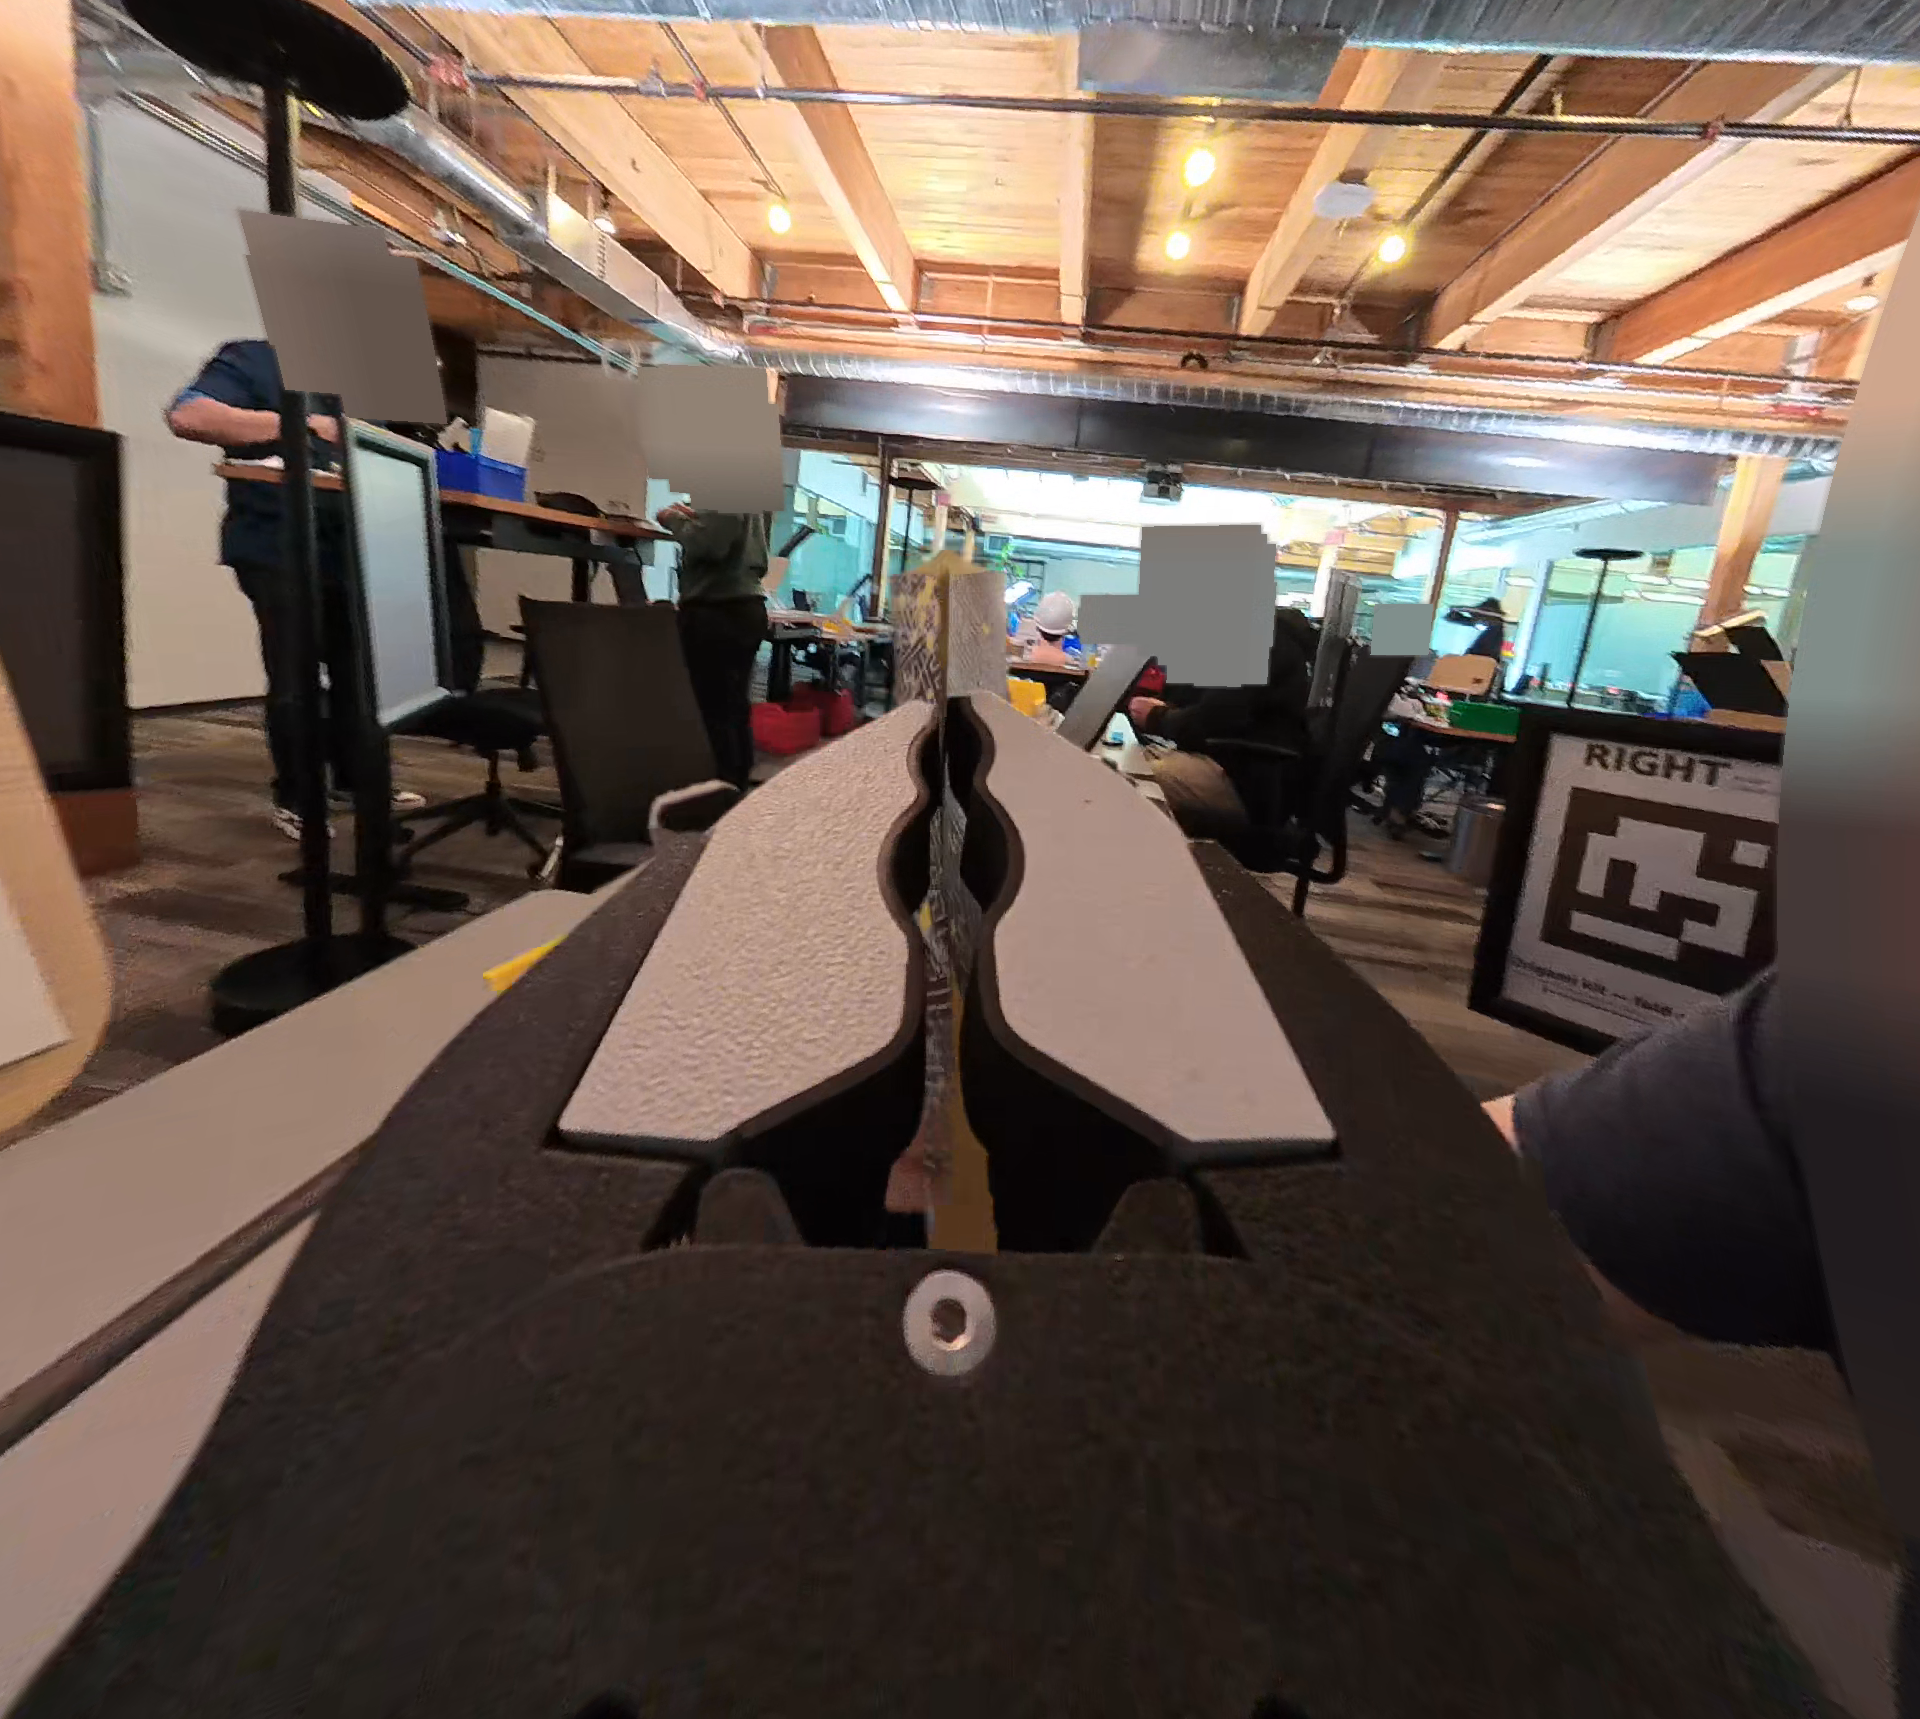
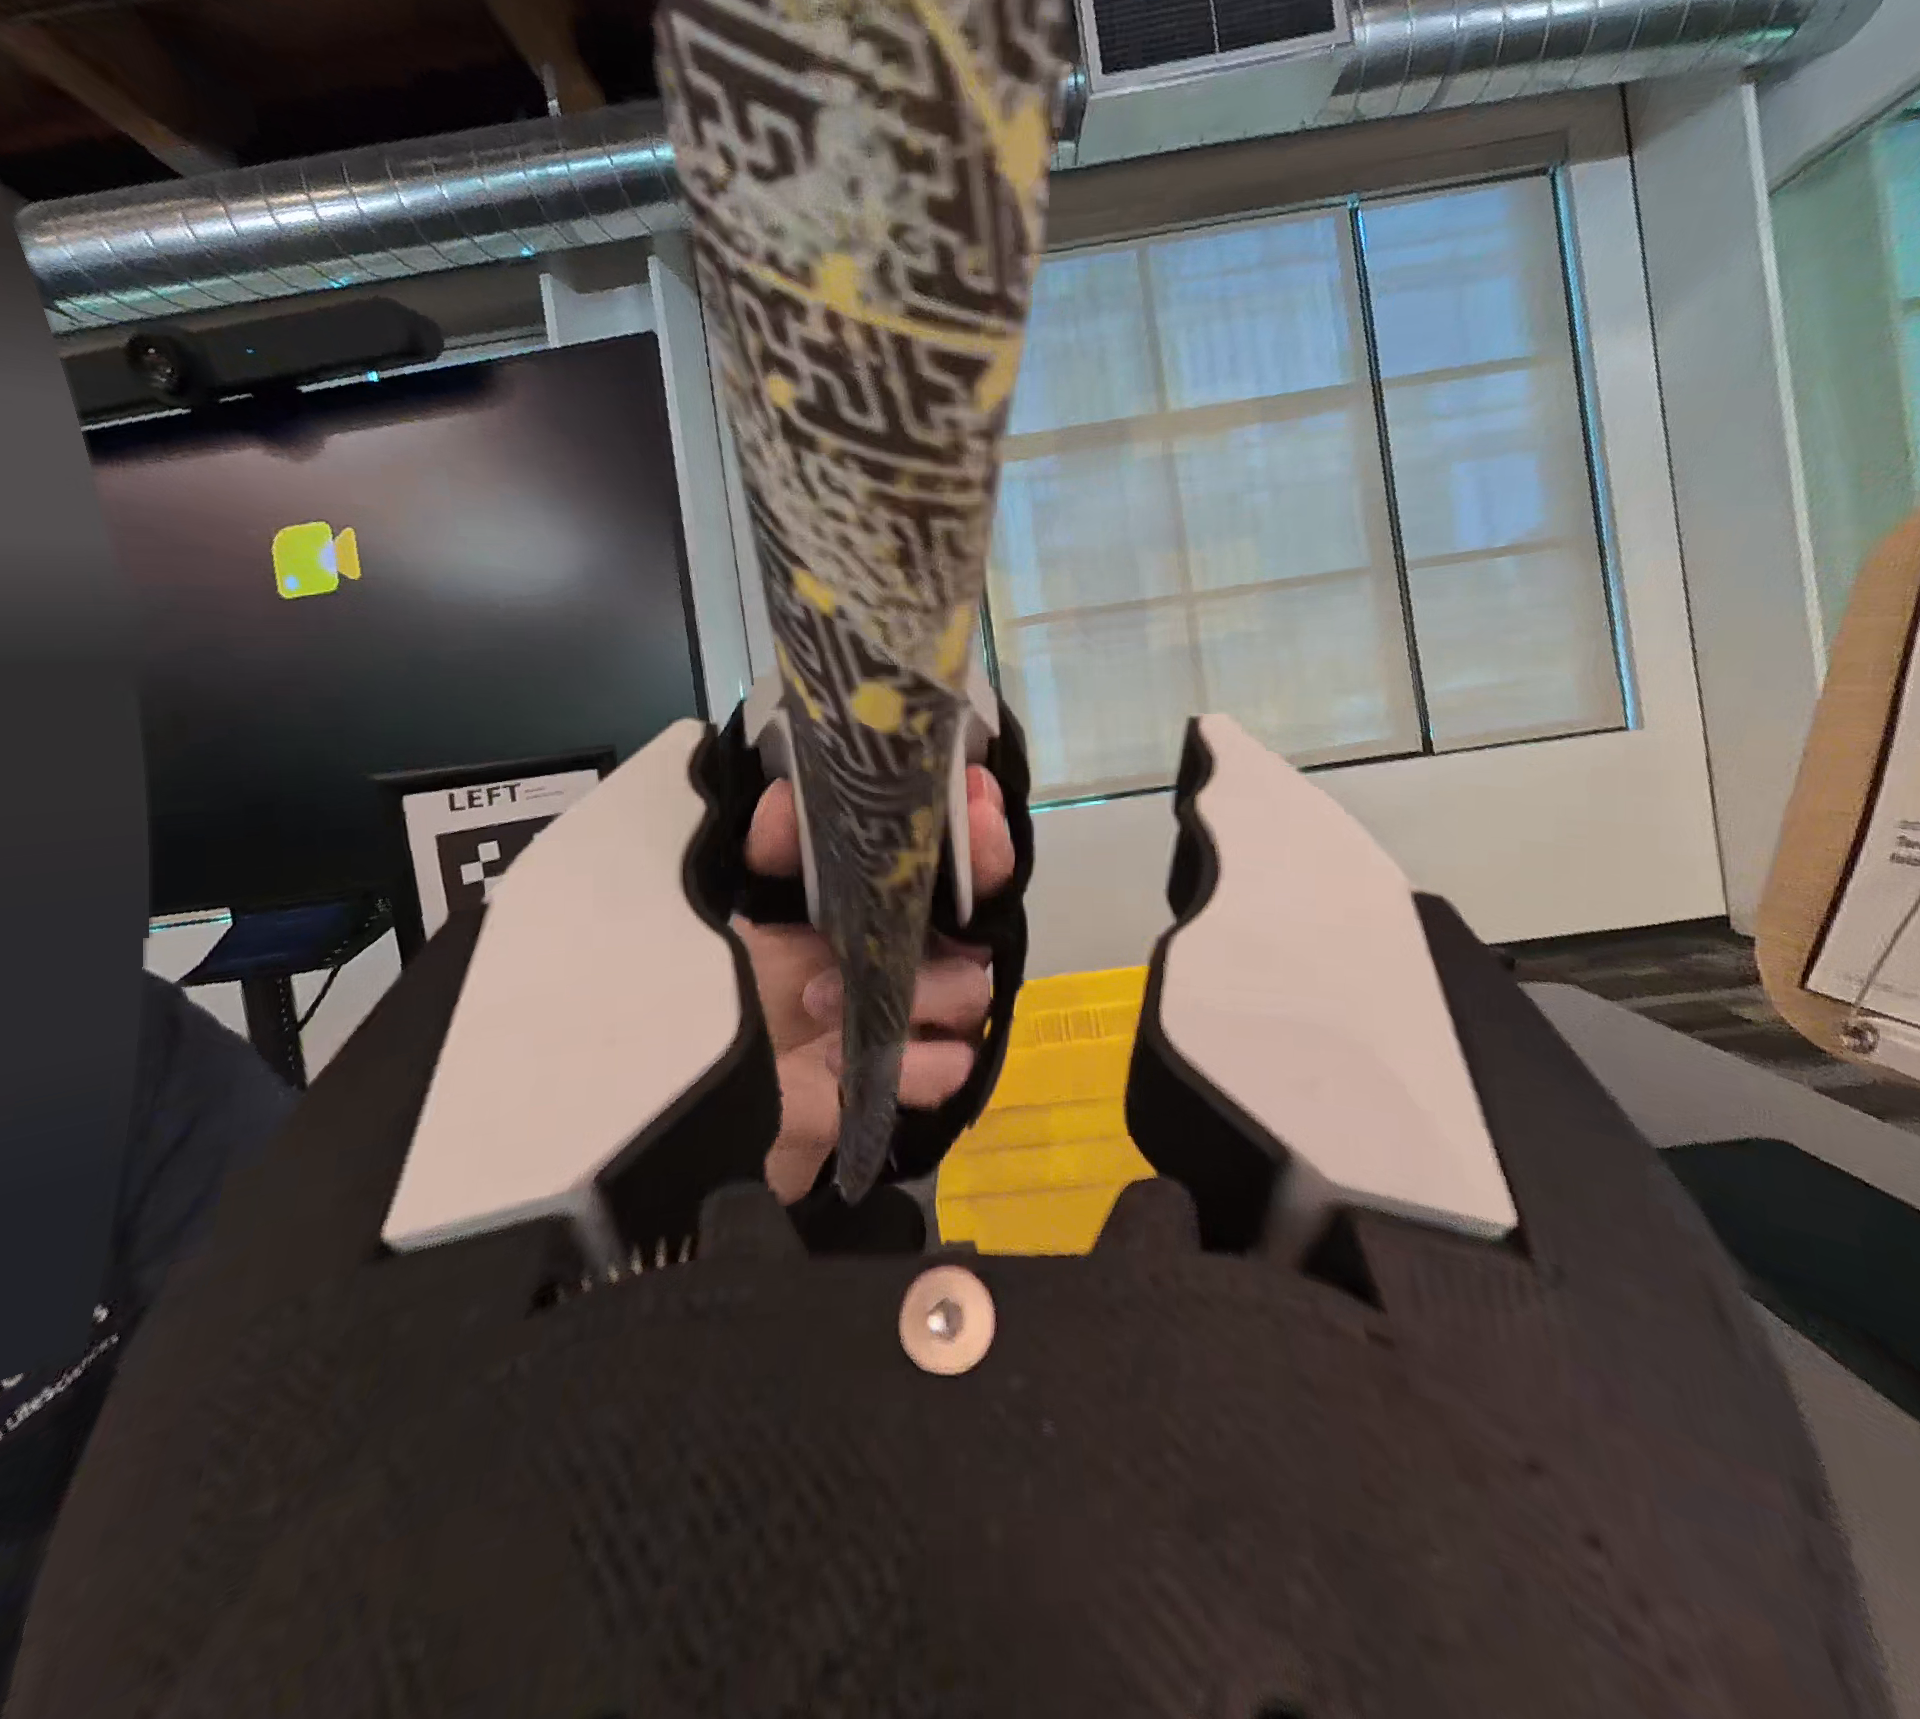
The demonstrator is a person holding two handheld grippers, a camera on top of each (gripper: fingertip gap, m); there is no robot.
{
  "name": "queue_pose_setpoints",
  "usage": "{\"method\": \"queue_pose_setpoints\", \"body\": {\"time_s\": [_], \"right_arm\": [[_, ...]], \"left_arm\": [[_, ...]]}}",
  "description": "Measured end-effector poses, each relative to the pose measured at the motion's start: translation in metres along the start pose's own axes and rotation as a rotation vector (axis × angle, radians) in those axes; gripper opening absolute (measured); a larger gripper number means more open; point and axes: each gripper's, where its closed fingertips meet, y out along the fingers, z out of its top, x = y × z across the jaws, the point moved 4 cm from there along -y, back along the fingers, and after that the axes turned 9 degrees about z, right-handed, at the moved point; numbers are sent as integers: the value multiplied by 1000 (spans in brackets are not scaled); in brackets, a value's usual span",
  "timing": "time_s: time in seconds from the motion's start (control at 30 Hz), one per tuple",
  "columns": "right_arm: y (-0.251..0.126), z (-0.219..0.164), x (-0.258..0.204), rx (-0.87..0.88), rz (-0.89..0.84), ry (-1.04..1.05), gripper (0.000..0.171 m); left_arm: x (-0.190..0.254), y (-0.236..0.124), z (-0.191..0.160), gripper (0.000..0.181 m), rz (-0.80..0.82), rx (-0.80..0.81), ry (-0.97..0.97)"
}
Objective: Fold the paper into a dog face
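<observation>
The paper (image 2: 862, 298) is a folded piece with a black-and-white maze print and yellow spots, held up in the air. My left gripper (image 1: 951, 713) is shut on it. In the left wrist view the paper (image 1: 956, 620) shows edge-on, pinched between the fingers and sticking out past the tips. My right gripper (image 2: 945, 734) is open, with the paper's narrow lower end hanging between its spread fingers without touching them. Behind the paper in the right wrist view are the left gripper (image 2: 964, 848) and the hand (image 2: 831, 1004) holding it.
A grey table (image 1: 208, 1108) lies below, with a yellow scrap (image 1: 520, 963) on it. A yellow block (image 2: 1060, 1098) sits beyond my right gripper. Framed marker cards (image 1: 1652, 880) (image 2: 488, 828) stand at the table's ends. A cardboard panel (image 2: 1849, 786) is at right. People and office chairs (image 1: 613, 734) are farther off. The grippers are tip to tip, or close to it.
</observation>
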Motion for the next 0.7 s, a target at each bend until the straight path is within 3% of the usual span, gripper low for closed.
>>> {"method": "queue_pose_setpoints", "body": {"time_s": [0.13, 0.27, 0.47, 0.7], "right_arm": [[-6, 10, -3, 81, -6, -8, 54], [-6, 10, -4, 82, -4, 30, 41], [-9, 11, -7, 102, 28, 38, 5], [-10, 12, -5, 81, 33, 71, 2]], "left_arm": [[3, 5, -5, 0, 3, -1, 2], [1, 7, -10, 0, 24, -9, 22], [-1, 8, -13, 0, 39, -17, 9], [-7, 7, -15, 0, 48, -21, -15]]}}
